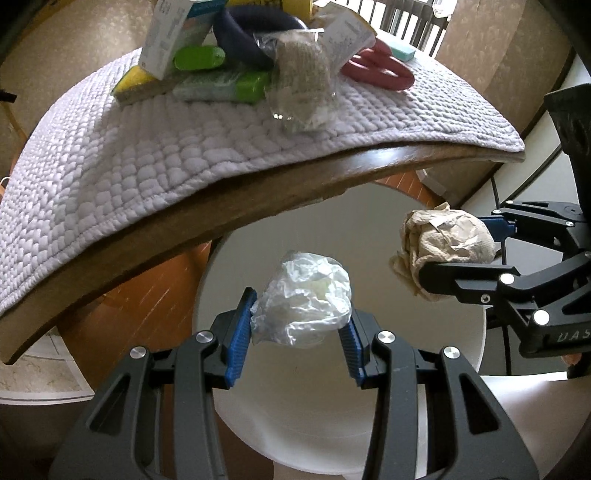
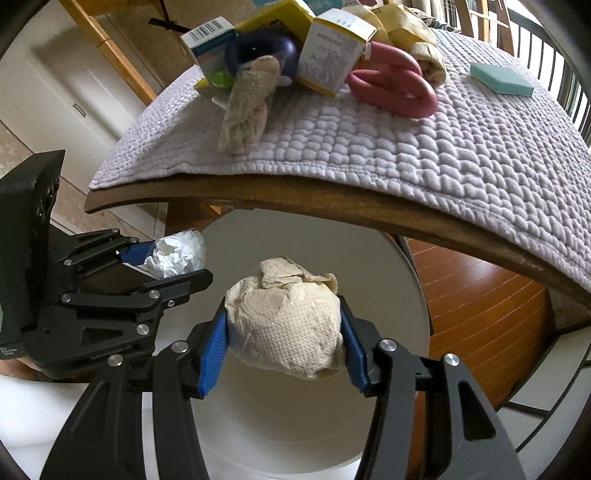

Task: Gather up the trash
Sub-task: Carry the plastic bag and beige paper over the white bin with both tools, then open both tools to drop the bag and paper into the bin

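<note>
Holding two wads over the round white plastic bin (image 1: 461,332), both not yet dropped. Left gripper (image 1: 301,321) is clamped on a crumpled white plastic-film wad (image 1: 306,299); right gripper (image 2: 284,332) is clamped on a crumpled beige paper-towel wad (image 2: 286,325). Each wad sits between blue pads, above the bin mouth, below the wooden table edge (image 1: 258,192).

Progress, as a judgement: mid-task. Bin interior, where visible, looks bare, so these may be the first pieces in. Release of both is the step in hand.

Left on the quilted grey mat (image 1: 110,166), left wrist view, cluster at 12 o'clock:
- clear wrapper with beige contents (image 1: 303,88): 1, likely trash
- printed paper slip (image 1: 347,37): 1, likely trash
- cardboard cartons: 2 in right wrist view (image 2: 332,48), (image 2: 210,37)
- pink loop-handled object (image 1: 380,70): 1
- dark blue ring (image 1: 251,33): 1
- teal sponge block (image 1: 402,51): 1
- green packets (image 1: 225,83): 2, one behind the other
- yellow sponge (image 1: 136,83): 1

Grippers: 2. Bins: 1. Wads held: 2.
</note>
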A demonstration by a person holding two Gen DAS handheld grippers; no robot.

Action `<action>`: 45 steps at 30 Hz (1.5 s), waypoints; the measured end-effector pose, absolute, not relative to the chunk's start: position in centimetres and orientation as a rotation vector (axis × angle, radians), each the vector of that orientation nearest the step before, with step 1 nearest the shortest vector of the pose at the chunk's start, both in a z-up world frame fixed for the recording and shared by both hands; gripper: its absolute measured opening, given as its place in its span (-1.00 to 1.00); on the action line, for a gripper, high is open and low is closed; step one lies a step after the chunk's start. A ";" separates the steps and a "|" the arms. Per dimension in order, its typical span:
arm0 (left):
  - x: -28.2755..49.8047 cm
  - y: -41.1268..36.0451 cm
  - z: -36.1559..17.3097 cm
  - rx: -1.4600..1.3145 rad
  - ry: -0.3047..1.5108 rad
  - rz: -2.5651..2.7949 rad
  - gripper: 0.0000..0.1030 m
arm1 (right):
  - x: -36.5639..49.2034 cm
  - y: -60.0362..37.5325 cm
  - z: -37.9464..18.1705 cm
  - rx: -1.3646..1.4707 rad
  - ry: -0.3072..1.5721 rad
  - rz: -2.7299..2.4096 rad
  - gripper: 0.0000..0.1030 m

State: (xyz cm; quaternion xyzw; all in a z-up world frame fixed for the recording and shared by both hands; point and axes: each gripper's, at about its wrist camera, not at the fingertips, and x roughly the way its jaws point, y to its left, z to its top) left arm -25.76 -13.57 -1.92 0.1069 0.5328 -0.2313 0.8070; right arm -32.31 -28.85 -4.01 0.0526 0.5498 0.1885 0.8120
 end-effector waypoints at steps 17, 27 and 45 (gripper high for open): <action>-25.0 -14.4 -4.1 0.270 1.170 -0.512 -0.12 | -32.6 -27.5 -8.1 0.113 1.195 0.366 0.03; -24.9 -15.4 -4.8 0.286 1.188 -0.513 -0.12 | -34.1 -27.8 -11.2 0.117 1.214 0.362 0.03; -25.1 -17.2 -6.4 0.301 1.191 -0.514 -0.12 | -33.2 -29.0 -12.4 0.112 1.228 0.361 0.03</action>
